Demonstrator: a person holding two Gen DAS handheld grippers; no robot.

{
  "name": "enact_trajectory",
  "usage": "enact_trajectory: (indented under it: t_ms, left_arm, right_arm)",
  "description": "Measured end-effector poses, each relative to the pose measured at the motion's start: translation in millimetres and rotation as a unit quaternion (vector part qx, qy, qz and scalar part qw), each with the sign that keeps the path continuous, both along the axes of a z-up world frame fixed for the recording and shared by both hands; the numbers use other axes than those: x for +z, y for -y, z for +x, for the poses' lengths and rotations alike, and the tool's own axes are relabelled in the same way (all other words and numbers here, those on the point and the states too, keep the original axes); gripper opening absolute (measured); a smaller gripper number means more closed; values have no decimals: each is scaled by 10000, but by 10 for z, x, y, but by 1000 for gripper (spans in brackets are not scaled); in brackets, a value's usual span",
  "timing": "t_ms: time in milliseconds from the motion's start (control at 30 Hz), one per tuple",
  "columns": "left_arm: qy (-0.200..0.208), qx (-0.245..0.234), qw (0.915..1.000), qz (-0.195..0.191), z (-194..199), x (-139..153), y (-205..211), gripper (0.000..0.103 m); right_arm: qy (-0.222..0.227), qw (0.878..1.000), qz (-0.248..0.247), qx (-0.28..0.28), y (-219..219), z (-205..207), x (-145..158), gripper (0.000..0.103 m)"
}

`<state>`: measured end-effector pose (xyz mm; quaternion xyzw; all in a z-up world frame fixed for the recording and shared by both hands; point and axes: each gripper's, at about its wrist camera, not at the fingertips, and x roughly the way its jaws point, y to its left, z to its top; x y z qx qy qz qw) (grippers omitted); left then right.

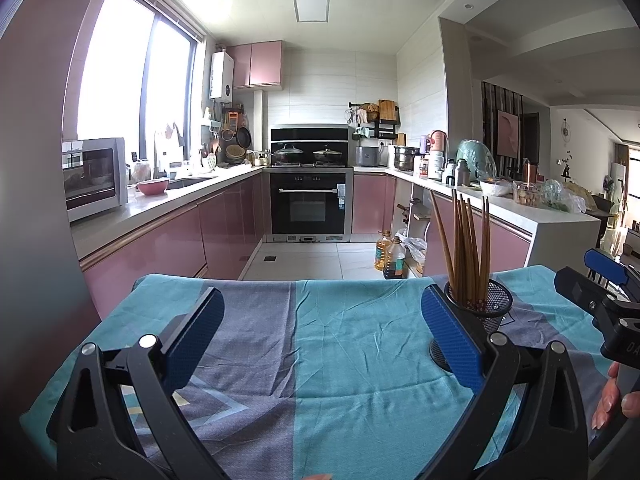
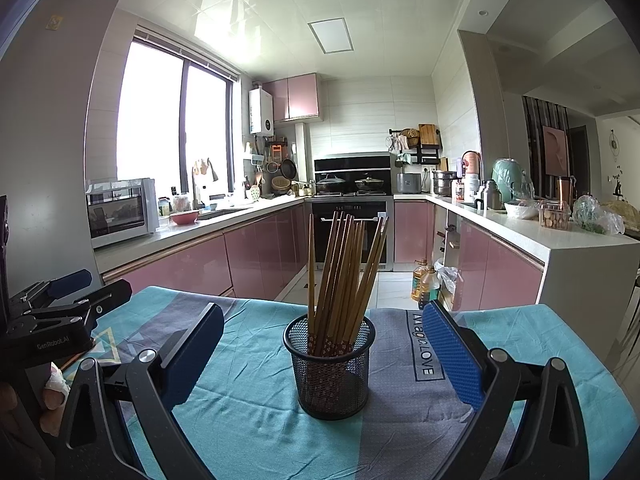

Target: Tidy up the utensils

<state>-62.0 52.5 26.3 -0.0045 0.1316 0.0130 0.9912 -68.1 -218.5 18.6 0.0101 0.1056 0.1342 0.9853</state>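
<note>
The left tongs are released, their blue pads spread wide over bare cloth with nothing between them. The right tongs are likewise released, spread on either side of a black mesh cup without touching it. The cup stands upright on the worktop, which is covered by a teal and grey cloth printed with lettering. A bundle of wooden chopsticks stands in the cup, their decorated ends down and their tips fanning out above the rim. In the left wrist view the same cup sits just behind the right-hand pad, and the right tongs show at the far right edge, with the fingers of a hand beneath them. Beyond the worktop is a kitchen with pink cabinets, a built-in oven and a white microwave under the window.
</note>
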Motion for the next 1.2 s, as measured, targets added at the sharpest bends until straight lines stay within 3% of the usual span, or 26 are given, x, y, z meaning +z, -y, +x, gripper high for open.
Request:
enact_trajectory:
  t_ms: [933,1133,1200]
  left_arm:
    - [-74,5,10000,-10,22,-31,-6,97]
    - [-293,-11,9996,-27,90,-79,2,97]
    - [-503,-37,9987,-104,158,-123,-44,97]
  right_arm:
    - [-50,10000,8,22,-33,29,-20,96]
    - [-167,9999,-11,9,5,71,-64,96]
    - [-431,9991,25,-34,110,159,-117,96]
